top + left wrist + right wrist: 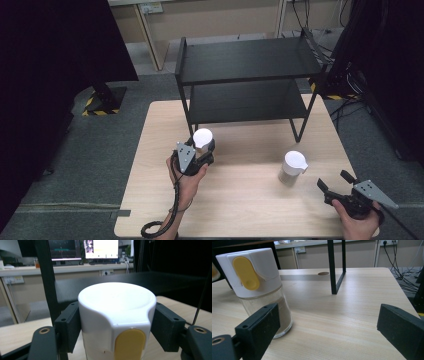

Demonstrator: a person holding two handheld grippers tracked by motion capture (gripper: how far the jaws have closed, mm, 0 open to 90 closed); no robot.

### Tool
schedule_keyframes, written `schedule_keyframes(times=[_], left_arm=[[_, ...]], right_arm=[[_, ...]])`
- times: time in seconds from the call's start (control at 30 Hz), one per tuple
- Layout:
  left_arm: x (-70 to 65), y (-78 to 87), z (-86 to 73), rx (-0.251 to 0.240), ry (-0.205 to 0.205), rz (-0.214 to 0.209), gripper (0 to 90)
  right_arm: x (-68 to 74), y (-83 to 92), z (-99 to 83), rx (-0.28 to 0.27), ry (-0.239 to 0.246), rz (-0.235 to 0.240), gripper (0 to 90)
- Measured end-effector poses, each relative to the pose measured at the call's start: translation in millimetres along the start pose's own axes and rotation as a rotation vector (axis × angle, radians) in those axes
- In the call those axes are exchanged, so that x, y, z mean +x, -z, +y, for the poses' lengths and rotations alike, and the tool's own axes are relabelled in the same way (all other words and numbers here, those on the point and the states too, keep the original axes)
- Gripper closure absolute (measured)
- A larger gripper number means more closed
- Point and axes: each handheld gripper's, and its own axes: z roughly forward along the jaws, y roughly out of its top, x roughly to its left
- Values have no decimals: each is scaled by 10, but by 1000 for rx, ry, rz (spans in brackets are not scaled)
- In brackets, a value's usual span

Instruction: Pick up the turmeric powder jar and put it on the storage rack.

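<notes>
on the left of the pale wood-grain counter, the left hand-held gripper is clamped on a jar with a smooth white round cap. in the left gripper view the two matte black jaws press against both sides of that cap, and an oval yellow tab on the cap faces the camera. the jar stands upright, its long axis vertical, just in front of the black metal shelf at the back of the counter. the shelf has two flat dark tiers on thin square legs.

to the right, a second jar stands upright on the counter, apart from both grippers. in the right gripper view it has a clear glass body with pale powder inside and a white cap whose yellow tab points toward the camera.

at the far right, the right hand-held gripper is held near the counter's front corner with its jaws spread wide, grasping nothing, aimed left toward the second jar.
</notes>
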Motion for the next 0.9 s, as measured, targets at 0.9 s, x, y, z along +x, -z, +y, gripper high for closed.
schedule_keyframes(times=[0.9], left_arm=[[-73,81,667,-194,-38,45,306]], right_arm=[[-5,-1,1,0,-3,2,49]])
